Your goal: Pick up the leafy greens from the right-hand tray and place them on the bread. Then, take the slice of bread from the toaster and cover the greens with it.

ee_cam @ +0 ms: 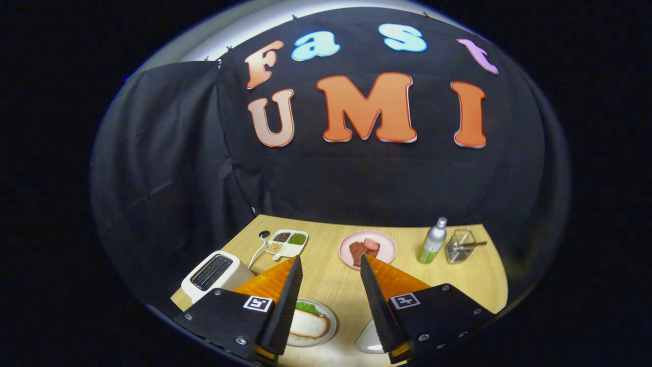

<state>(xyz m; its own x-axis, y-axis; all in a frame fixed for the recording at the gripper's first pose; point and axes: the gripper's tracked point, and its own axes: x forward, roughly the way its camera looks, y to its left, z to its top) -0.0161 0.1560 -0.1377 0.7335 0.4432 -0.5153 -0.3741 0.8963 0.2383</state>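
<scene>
Spanning the lower view, the wooden table (326,285) carries everything. The gripper (329,265) hangs above it, fingers spread wide and holding nothing. A white toaster (214,272) stands at ten o'clock from the fingertips. Between the fingers, toward six o'clock, a plate (331,326) bears the bread (308,325) lying over leafy greens (307,307).

White toaster (213,274), pink plate (368,248), green leafy greens (307,307), light wood-grain table (326,285).
</scene>
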